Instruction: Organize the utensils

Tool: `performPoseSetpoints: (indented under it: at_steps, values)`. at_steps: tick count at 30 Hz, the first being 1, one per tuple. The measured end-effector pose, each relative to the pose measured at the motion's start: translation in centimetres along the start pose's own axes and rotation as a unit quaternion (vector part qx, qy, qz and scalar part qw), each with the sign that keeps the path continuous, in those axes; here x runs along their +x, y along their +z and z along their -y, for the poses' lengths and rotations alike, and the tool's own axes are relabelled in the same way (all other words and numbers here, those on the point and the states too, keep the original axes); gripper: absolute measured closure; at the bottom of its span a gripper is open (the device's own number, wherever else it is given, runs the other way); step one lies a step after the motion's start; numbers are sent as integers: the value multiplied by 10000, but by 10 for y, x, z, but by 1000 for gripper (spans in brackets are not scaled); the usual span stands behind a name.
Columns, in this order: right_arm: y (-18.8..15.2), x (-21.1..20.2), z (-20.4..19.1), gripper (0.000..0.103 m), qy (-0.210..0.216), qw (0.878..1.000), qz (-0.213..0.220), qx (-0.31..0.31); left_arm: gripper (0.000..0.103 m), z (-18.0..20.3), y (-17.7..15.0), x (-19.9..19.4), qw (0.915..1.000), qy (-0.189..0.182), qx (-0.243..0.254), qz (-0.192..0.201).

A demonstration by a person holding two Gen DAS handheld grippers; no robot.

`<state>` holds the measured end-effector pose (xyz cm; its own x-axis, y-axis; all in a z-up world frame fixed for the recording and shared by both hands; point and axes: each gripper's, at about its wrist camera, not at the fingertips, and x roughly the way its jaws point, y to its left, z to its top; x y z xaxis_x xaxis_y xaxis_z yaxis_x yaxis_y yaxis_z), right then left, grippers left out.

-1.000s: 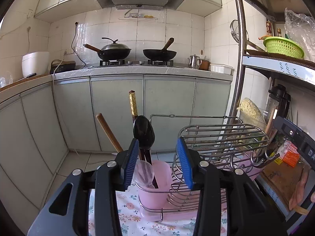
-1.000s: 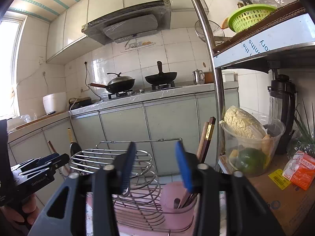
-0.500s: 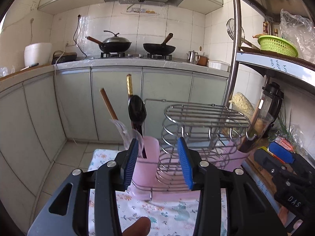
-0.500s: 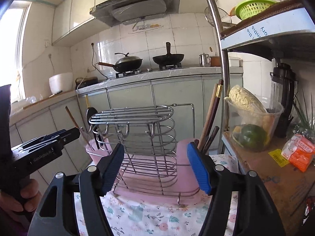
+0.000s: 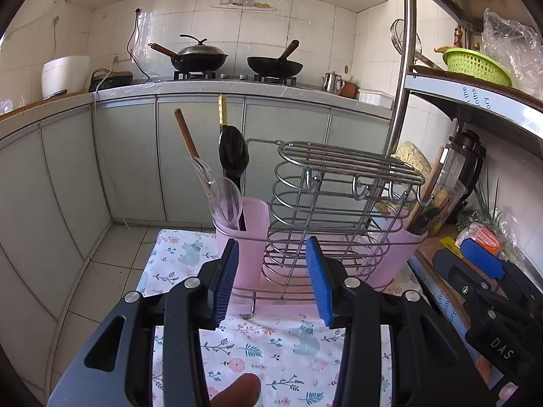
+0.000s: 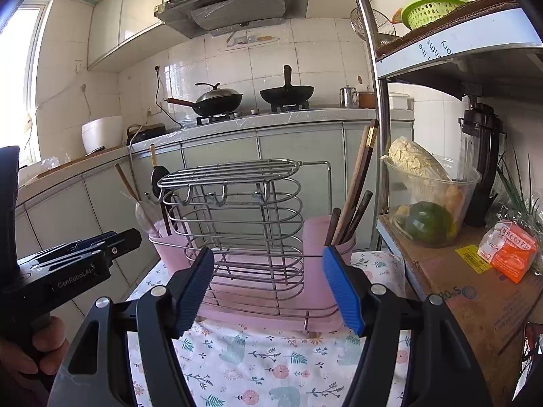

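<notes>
A wire rack (image 5: pixel 339 203) on a pink tray stands on a floral cloth (image 5: pixel 271 346). Its left pink cup (image 5: pixel 249 237) holds a black spoon (image 5: pixel 233 152), a clear spoon (image 5: pixel 224 198) and a wooden handle (image 5: pixel 186 134). Its right pink cup (image 6: pixel 325 247) holds dark chopsticks (image 6: pixel 359 183). My left gripper (image 5: pixel 273 281) is open and empty, short of the rack. My right gripper (image 6: pixel 268 288) is open and empty in front of the rack (image 6: pixel 237 224).
A cardboard box (image 6: pixel 475 291) with a plastic tub of vegetables (image 6: pixel 427 203) and an orange packet (image 6: pixel 512 247) sits on the right, under a metal shelf post (image 6: pixel 376 101). Kitchen cabinets and a stove with two woks (image 5: pixel 237 61) stand behind.
Both grippers have pulled back and up from the rack, so more of the floral cloth shows. The right gripper has opened wider.
</notes>
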<state>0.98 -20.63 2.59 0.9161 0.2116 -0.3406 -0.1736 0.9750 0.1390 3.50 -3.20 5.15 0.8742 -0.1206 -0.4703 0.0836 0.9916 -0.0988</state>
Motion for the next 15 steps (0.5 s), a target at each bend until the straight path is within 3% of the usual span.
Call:
performPoseSetpoints:
  at_steps: [15]
  values:
    - [-1,-7,0,37,45,10000,22,34,62,0,-3,-8,10000,36,-42,7]
